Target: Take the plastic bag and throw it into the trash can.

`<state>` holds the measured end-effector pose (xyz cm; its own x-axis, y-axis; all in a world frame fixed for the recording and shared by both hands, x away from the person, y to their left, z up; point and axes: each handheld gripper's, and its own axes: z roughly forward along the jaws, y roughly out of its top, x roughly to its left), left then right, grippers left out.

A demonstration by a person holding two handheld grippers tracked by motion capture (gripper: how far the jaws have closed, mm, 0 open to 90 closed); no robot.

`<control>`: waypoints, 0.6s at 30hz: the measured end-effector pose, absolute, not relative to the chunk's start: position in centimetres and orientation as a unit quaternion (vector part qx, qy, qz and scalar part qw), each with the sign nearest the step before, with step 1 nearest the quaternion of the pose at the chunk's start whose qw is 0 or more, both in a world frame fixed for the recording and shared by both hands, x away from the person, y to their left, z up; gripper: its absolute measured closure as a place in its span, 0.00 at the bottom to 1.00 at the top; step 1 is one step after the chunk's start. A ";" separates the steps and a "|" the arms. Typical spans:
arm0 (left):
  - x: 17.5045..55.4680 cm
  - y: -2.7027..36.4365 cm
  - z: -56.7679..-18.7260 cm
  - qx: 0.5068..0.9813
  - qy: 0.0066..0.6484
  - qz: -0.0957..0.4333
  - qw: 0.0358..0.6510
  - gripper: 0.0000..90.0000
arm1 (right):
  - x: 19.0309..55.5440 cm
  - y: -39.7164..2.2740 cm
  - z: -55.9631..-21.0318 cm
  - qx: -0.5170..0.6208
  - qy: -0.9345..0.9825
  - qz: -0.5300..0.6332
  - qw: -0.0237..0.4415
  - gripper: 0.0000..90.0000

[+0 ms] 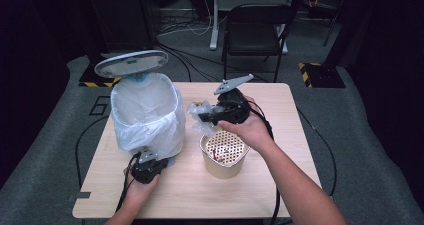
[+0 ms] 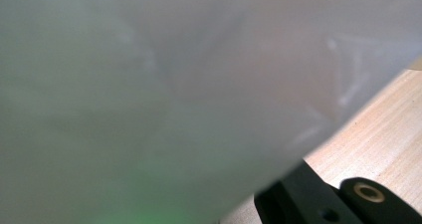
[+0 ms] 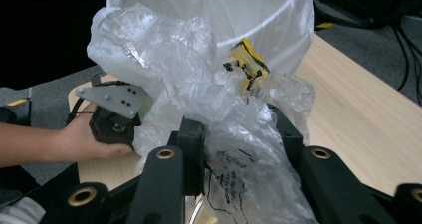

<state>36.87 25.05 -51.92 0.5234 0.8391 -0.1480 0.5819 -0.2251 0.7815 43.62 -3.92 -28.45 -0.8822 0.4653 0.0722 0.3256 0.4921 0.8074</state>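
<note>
Right tool (image 1: 204, 116) is closed on a crumpled clear plastic wrapper (image 1: 198, 112); in the right gripper view we see both black jaws pinching the film (image 3: 234, 149), with a yellow-and-black scrap (image 3: 247, 67) caught in its upper folds. We hold this bundle above the table (image 1: 280, 185), over the far-left rim of a beige perforated-top container (image 1: 224, 157).

Left tool (image 1: 146, 169) rests on the table at the near base of the white bin (image 1: 145, 112), whose liner bag drapes over the rim and whose swing lid (image 1: 131, 62) stands raised behind it. We read its jaws as fully closed; in the left gripper view the white liner (image 2: 174, 94) lies right up against the lens, so we cannot tell whether the jaws pinch the liner or merely brace against the bin. We judge its function as steadying the bin.

Governing relation: the bin mouth lies to the left of the right tool in the high view, at about the same height as the wrapper, with the bin rim just beside the bundle. In the right gripper view the open mouth (image 3: 219, 15) stands directly ahead along the jaw axis, beyond the wrapper. The right hand (image 1: 252, 130) is the nearer one to the mouth. We judge that the coming move calls for carrying the wrapper leftward over the rim before release; loose film trailing below the jaws could snag on the rim.
</note>
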 end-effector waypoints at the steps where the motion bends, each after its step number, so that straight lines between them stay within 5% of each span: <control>1: 36.9 25.0 -51.9 0.767 0.463 0.155 0.416 1.00 | 43.7 -3.6 -28.2 0.227 0.860 0.449 0.079 0.74; 18: 36.9 25.0 -52.0 0.761 0.473 0.154 0.416 1.00 | 45.5 2.9 -25.7 0.192 0.861 0.465 0.079 0.74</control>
